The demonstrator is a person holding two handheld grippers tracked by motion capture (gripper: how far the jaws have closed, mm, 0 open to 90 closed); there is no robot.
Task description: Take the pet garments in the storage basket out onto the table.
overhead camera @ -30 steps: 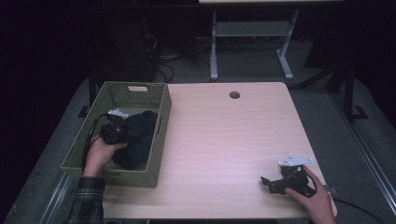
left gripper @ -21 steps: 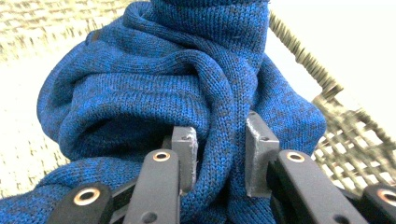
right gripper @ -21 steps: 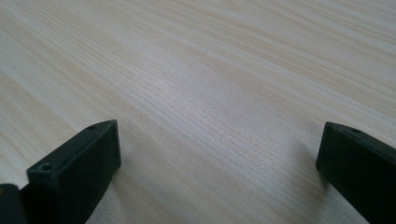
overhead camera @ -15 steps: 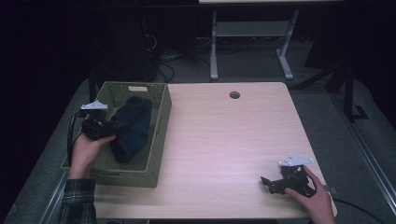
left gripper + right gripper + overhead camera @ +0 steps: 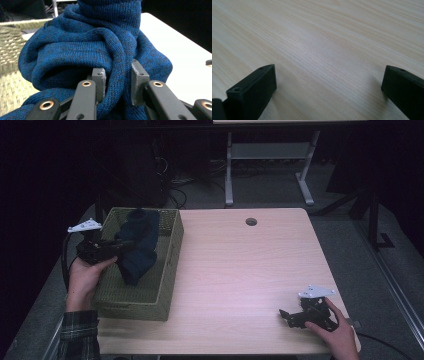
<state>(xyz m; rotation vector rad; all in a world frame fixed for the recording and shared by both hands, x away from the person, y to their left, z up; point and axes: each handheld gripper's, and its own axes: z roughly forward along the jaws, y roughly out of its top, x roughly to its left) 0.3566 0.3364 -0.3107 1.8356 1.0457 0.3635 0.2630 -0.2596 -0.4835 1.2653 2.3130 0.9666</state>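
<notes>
At far left of the high view, left gripper [image 5: 112, 251] gripped in a hand [image 5: 86, 275] with a plaid sleeve, grey three-cornered plate on top, black cable looping down beside the wrist. Jaws pinched onto a rope-like fold of a dark blue knitted garment [image 5: 138, 246], lifted above a woven olive-green basket [image 5: 167, 270], rectangular, with an open-weave wall and a slot handle in its end. In the left gripper view, fine ribbed knit [image 5: 82, 47] bunched and twisted into thick rolls, flecked with darker yarn; one twisted strand squeezed between the two flat grey pads [image 5: 98, 82], jaws nearly closed around it, basket weave [image 5: 10, 50] pale and coarse behind at left. Further right, pale wood-grain table [image 5: 250, 270], smooth, rounded at the corners, with a round cable hole [image 5: 251, 222] near its far edge. At near right, right gripper [image 5: 286, 316] resting low on the tabletop in the other hand [image 5: 336, 332], grey plate above, cable trailing off the edge. In the right gripper view, two blocky black jaws spread wide apart, holding nothing, fine straight grain of the tabletop [image 5: 324, 50] running between them. Beyond the table, grey carpeted floor and a white metal frame [image 5: 270, 165].
</notes>
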